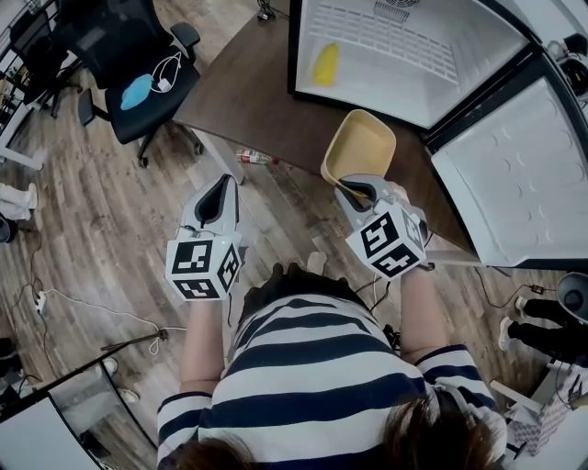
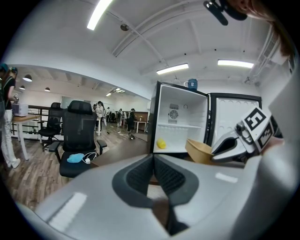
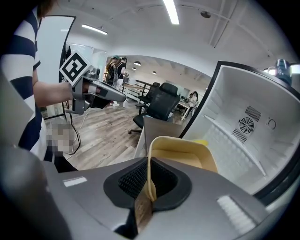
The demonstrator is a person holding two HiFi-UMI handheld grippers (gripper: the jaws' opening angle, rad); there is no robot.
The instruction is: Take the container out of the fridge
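Above the table (image 1: 248, 92), right gripper (image 1: 360, 191) clamping container (image 1: 360, 147) rim.

fridge (image 1: 459, 92) on table (image 1: 248, 83); container (image 1: 360, 147) before fridge; chair (image 1: 138, 64) left of table

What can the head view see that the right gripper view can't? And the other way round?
Only the head view shows the blue face mask lying on the office chair, the bottle on the floor under the table, and the fridge door.

Only the right gripper view shows the ceiling lights and, up close, the right gripper pinching the container by its rim.

Both show the pale yellow container, the open fridge, the shut left gripper and the office chair.
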